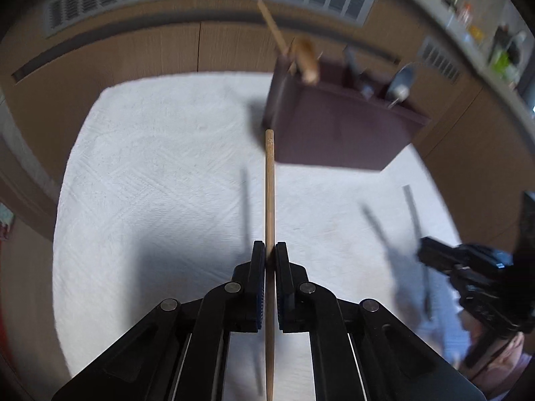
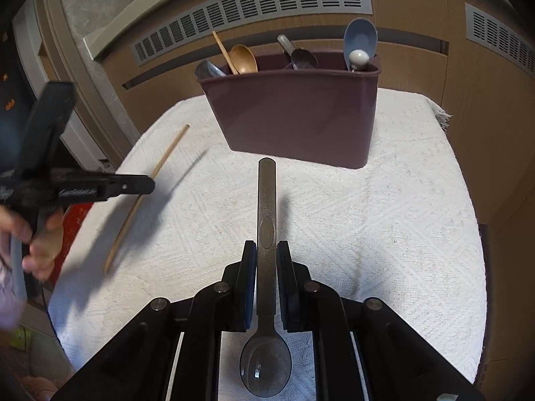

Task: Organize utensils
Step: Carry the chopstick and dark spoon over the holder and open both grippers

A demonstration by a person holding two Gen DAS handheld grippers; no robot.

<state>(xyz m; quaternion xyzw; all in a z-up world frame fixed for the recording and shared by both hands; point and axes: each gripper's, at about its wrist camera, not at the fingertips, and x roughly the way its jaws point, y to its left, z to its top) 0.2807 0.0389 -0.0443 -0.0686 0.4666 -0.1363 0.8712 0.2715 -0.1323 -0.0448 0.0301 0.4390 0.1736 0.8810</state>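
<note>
The right gripper [image 2: 266, 254] had its jaws clamped on the handle of a grey metal spoon [image 2: 266, 234], bowl toward the camera, above the white cloth [image 2: 384, 200] on the table. The left gripper [image 1: 269, 255] pinched a wooden chopstick [image 1: 269, 183], likewise lifted. Farther back on the cloth stood the maroon utensil holder [image 2: 294, 117], already holding a wooden spoon [image 2: 243, 58] and a blue spoon [image 2: 359, 38].
</note>
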